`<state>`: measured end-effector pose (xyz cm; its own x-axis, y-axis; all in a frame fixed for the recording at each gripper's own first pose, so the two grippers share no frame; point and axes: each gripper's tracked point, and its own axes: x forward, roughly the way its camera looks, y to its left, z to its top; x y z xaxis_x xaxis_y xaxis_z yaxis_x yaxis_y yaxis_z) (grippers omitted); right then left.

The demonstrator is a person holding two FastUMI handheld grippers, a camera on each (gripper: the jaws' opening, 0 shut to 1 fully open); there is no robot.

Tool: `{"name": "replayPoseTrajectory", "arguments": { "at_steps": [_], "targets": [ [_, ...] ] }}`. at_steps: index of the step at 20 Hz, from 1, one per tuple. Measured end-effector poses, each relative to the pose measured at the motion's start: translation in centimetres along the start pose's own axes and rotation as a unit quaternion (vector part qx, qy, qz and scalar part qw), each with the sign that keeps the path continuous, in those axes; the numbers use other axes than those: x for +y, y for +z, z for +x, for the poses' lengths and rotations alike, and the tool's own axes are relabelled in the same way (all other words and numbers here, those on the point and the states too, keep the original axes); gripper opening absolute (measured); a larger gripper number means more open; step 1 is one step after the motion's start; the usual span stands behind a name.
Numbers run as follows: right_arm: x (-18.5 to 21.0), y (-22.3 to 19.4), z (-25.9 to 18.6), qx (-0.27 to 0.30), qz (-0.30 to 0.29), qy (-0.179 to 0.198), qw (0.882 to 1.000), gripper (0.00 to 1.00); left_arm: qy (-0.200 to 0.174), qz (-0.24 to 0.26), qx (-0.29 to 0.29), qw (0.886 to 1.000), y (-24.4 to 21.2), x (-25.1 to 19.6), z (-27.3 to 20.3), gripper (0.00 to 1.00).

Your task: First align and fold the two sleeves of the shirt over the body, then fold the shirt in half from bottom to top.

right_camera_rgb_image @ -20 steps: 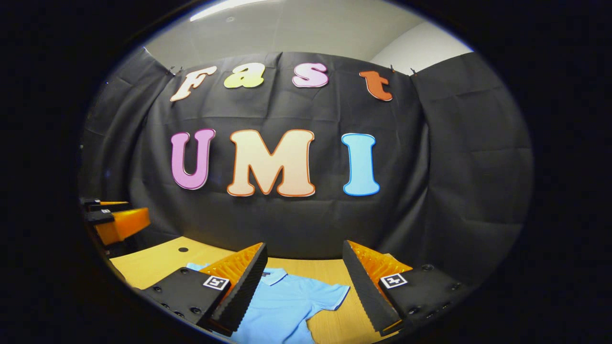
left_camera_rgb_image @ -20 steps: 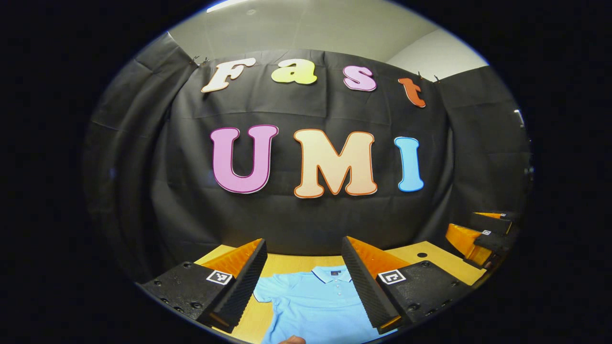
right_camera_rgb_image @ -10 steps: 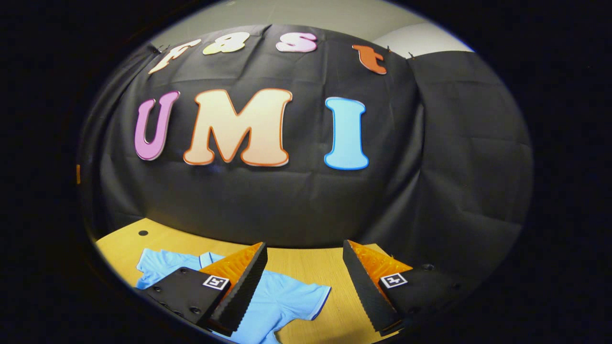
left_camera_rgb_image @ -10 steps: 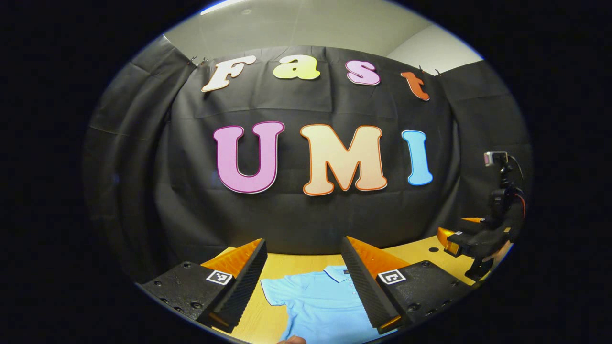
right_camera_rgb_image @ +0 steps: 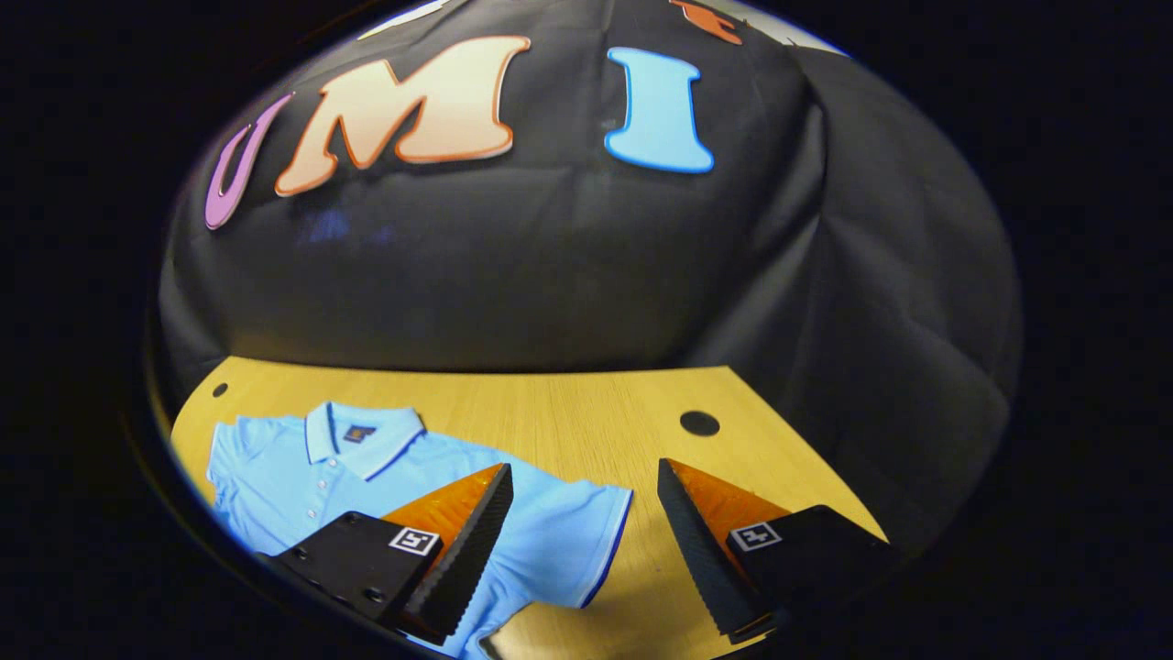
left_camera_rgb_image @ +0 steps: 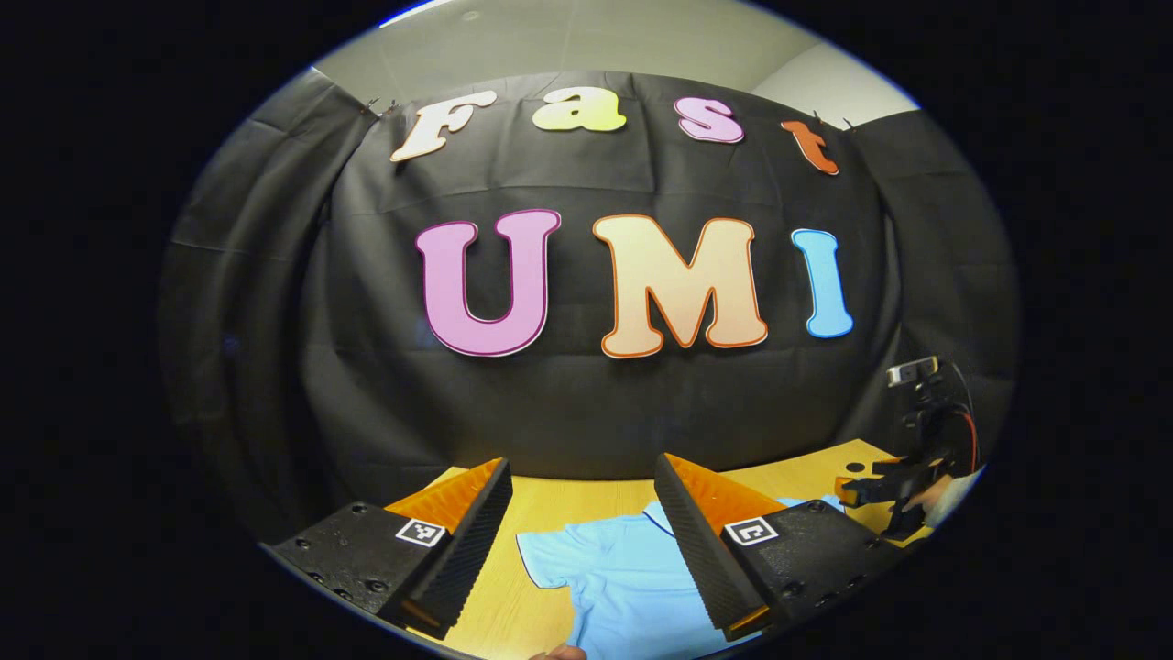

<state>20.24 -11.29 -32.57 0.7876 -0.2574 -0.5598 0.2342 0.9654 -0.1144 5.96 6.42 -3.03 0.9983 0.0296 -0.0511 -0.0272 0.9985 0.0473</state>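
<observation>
A light blue polo shirt (right_camera_rgb_image: 302, 477) lies flat on the wooden table (right_camera_rgb_image: 550, 403), collar toward the wall. Its sleeve (right_camera_rgb_image: 577, 532) with a dark edge spreads between the fingers of my right gripper (right_camera_rgb_image: 584, 467), which hovers open above it, tilted down, holding nothing. In the left gripper view the shirt (left_camera_rgb_image: 623, 577) lies below my left gripper (left_camera_rgb_image: 582, 466), which is open and raised above the table. The other sleeve (left_camera_rgb_image: 542, 555) shows between its fingers. The right gripper (left_camera_rgb_image: 871, 490) and the hand holding it show small, low at the far right.
The black cloth wall (right_camera_rgb_image: 513, 275) closes off the back and sides of the table. Round holes (right_camera_rgb_image: 699, 423) sit near the table's far corners. Bare wood (right_camera_rgb_image: 641, 596) lies to the right of the sleeve.
My right gripper has tipped downward and come closer over the shirt's sleeve. My left gripper has shifted left, so the shirt sits more to the right in its view. Both stay open.
</observation>
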Motion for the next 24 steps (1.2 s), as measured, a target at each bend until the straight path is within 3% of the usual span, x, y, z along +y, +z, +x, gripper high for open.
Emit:
{"name": "replayPoseTrajectory", "arguments": {
  "at_steps": [6, 12, 13, 17, 18, 24],
  "targets": [
    [-0.6, -5.5, 3.6, 0.097, 0.048, -0.014, 0.994, 0.99, 0.011, 0.01, 0.013, 1.0, -0.9, 1.3, 1.6, 0.95],
    [0.5, -7.8, 4.6, 0.134, 0.062, -0.001, 0.989, 0.96, 0.013, 0.006, 0.021, 1.0, -1.7, 1.8, 1.9, 0.95],
    [1.0, -7.8, 4.5, 0.134, 0.057, 0.009, 0.989, 0.87, 0.014, 0.005, 0.021, 1.0, -1.7, 1.8, 1.9, 0.95],
    [3.3, -7.4, 4.1, 0.135, 0.073, 0.043, 0.987, 0.06, 0.02, 0.001, 0.028, 0.999, -2.3, 2.5, 1.8, 0.95],
    [4.3, -6.8, 3.7, 0.132, 0.087, 0.059, 0.986, 0.01, 0.022, -0.001, 0.029, 0.999, -2.3, 2.8, 1.7, 0.95],
    [11.4, -1.0, 1.0, 0.077, 0.124, 0.137, 0.98, 0.03, 0.034, -0.011, 0.034, 0.999, -3.1, 4.4, 1.5, 0.95]
  ]
}}
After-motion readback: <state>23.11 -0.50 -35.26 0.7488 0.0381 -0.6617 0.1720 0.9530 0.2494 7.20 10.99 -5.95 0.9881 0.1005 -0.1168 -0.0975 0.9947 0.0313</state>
